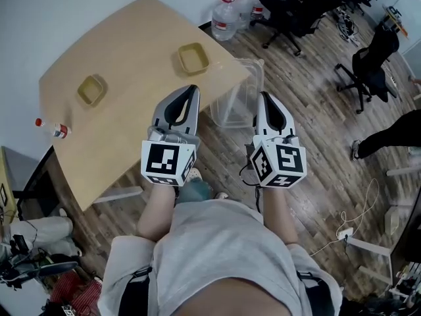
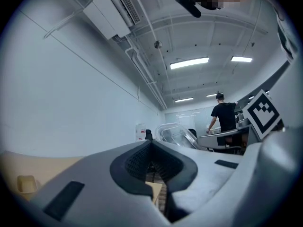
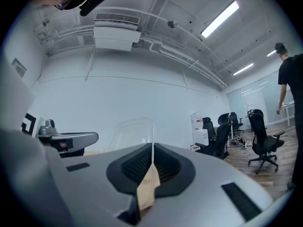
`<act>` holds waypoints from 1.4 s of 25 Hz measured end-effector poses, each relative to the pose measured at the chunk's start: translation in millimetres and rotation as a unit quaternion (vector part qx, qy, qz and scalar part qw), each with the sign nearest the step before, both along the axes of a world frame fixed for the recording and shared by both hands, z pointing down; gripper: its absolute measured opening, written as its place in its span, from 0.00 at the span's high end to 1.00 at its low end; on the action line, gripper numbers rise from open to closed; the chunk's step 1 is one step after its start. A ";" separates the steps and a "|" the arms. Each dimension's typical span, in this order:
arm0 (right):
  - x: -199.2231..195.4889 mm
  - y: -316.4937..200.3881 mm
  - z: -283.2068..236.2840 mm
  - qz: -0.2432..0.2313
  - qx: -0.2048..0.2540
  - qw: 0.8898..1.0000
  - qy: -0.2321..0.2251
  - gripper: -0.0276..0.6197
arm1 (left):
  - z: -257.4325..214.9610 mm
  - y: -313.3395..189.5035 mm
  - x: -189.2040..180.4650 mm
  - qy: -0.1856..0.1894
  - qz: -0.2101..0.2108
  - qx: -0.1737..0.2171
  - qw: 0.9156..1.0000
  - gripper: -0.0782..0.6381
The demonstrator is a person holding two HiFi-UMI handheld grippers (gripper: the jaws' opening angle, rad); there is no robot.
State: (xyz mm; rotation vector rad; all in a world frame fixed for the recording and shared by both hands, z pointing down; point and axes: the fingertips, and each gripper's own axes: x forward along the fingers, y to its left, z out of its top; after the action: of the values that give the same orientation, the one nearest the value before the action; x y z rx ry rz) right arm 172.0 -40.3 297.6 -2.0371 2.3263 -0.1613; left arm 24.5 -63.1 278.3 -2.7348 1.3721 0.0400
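I hold both grippers side by side in front of my chest, pointing away from me. The left gripper (image 1: 192, 89) (image 2: 151, 143) is shut with nothing in it, its tips over the near edge of a light wooden table (image 1: 131, 78). The right gripper (image 1: 263, 96) (image 3: 152, 145) is also shut and empty, over the floor beside a clear plastic bin (image 1: 240, 94) (image 3: 132, 131). Two shallow yellowish square trays (image 1: 193, 58) (image 1: 91, 89) rest on the table, apart from both grippers. The nearer tray lies just beyond the left gripper's tips.
A small red-capped bottle (image 1: 52, 128) lies at the table's left edge. Large water jugs (image 1: 225, 20) stand on the wooden floor behind the table. Black office chairs (image 1: 289, 8) (image 1: 371, 68) fill the back right. A person in black (image 2: 225, 115) stands farther off.
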 end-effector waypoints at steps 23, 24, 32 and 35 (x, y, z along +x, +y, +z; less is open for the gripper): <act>44.2 90.9 -3.9 -0.016 0.023 1.000 -0.005 0.92 | 0.1 92.0 44.3 -0.007 -0.013 0.003 1.000 0.87; 44.5 91.6 -3.5 -0.016 0.024 1.000 -0.005 0.92 | 0.5 92.8 44.8 -0.007 -0.013 0.003 1.000 0.87; 45.9 87.2 -4.9 -0.014 0.028 1.000 -0.004 0.92 | -1.2 88.3 44.9 -0.009 -0.013 0.005 1.000 0.87; 44.1 84.3 -4.8 -0.014 0.028 0.999 -0.003 0.92 | -1.3 84.9 42.8 -0.008 -0.013 0.004 1.000 0.87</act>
State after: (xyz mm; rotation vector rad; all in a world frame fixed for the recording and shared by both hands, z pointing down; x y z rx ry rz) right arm 216.1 44.0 292.8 -1.9751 2.3297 -0.1022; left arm 67.3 21.8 277.0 -2.7031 1.4010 0.0229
